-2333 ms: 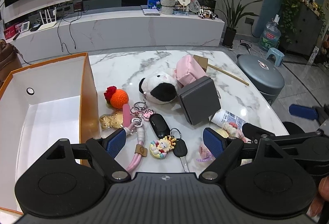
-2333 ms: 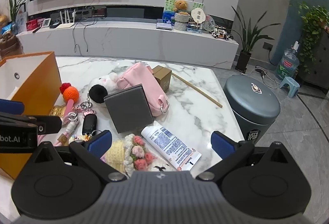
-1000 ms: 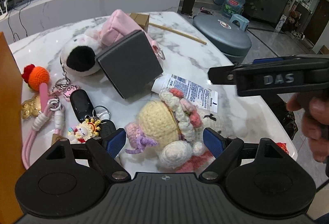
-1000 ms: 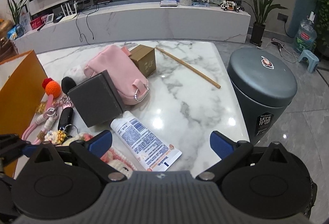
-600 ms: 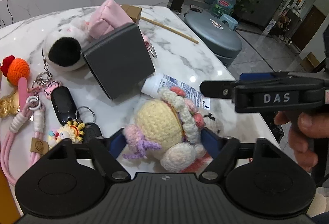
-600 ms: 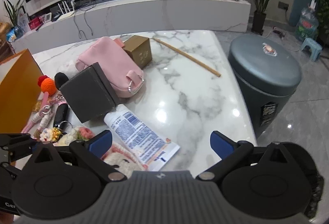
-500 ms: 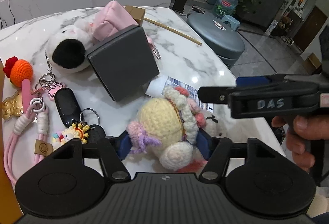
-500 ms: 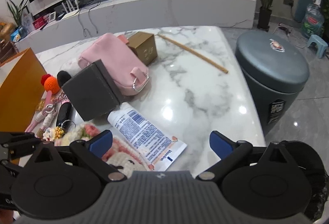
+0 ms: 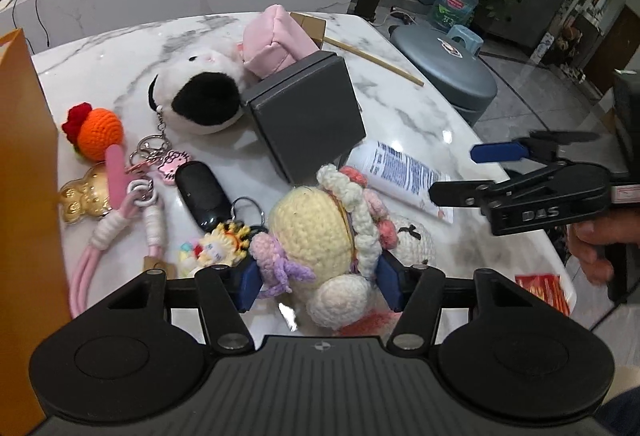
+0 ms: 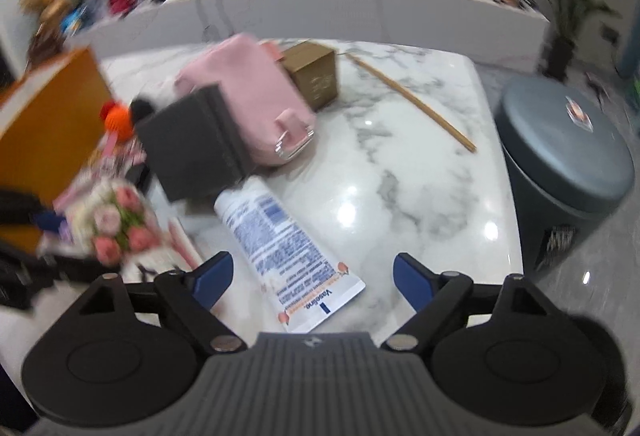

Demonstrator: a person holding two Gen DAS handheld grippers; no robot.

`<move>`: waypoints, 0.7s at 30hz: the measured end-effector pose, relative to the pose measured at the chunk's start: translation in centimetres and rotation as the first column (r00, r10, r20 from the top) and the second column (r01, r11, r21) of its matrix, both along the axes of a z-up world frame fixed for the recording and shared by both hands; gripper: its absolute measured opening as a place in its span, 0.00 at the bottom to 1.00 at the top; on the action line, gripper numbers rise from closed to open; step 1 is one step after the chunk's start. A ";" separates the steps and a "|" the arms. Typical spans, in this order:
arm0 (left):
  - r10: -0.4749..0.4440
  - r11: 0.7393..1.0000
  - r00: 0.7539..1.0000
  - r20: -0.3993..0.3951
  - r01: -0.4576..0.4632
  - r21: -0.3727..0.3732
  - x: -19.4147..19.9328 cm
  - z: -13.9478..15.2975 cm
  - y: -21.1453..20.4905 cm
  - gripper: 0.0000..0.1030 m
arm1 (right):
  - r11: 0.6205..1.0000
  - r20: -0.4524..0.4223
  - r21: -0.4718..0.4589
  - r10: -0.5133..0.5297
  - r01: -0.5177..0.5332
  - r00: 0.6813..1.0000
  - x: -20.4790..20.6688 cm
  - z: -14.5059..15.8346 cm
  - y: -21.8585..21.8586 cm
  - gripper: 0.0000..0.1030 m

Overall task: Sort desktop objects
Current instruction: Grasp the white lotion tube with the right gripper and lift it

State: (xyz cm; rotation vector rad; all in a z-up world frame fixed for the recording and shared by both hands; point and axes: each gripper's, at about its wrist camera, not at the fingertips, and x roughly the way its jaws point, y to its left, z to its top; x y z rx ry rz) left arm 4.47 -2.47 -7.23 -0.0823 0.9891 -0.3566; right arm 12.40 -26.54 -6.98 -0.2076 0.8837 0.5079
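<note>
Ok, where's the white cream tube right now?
In the right wrist view the cream tube lies on the marble table, centre-bottom, cap toward the grey box, printed end between the open jaws.

Your clearest lane is the bare white marble tabletop (image 10: pixel 420 171) on the right — only a thin wooden stick (image 10: pixel 412 101) crosses its far part. Leftward it's crowded: a tilted dark grey square box (image 9: pixel 308 119) leans against a pink fabric pouch (image 10: pixel 248 91), and a tall orange cardboard box (image 9: pixel 24 171) walls off the left edge, probably leaving no gap.
</note>
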 end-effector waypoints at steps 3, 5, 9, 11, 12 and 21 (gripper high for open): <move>-0.020 1.000 1.000 -0.013 0.020 -0.007 -0.6 0.1 0.4 0.66 | 0.999 -0.013 -0.032 0.010 -0.010 1.000 0.4 -1.0 1.0 0.84; -0.027 1.000 0.999 -0.023 0.026 -0.015 -0.6 -0.1 0.4 0.66 | 0.999 0.000 -0.042 0.013 -0.013 1.000 0.6 -1.2 1.6 0.84; -0.023 1.000 0.999 -0.030 0.022 -0.022 -0.5 -0.3 0.5 0.66 | 0.997 0.027 -0.057 0.048 -0.046 0.998 1.3 -1.7 3.0 0.82; -0.020 0.999 0.999 -0.032 0.019 -0.026 -0.2 -0.3 0.6 0.66 | 0.996 0.023 -0.066 0.062 -0.060 0.998 1.6 -2.2 3.5 0.74; -0.018 0.999 0.999 -0.032 0.017 -0.028 -0.2 -0.3 0.6 0.66 | 0.995 0.013 -0.072 0.072 -0.071 0.997 1.8 -2.5 3.8 0.66; -0.016 0.999 0.999 -0.032 0.015 -0.029 -0.1 -0.3 0.5 0.66 | 0.992 -0.033 0.005 0.123 -0.122 0.992 1.5 -1.9 3.8 0.49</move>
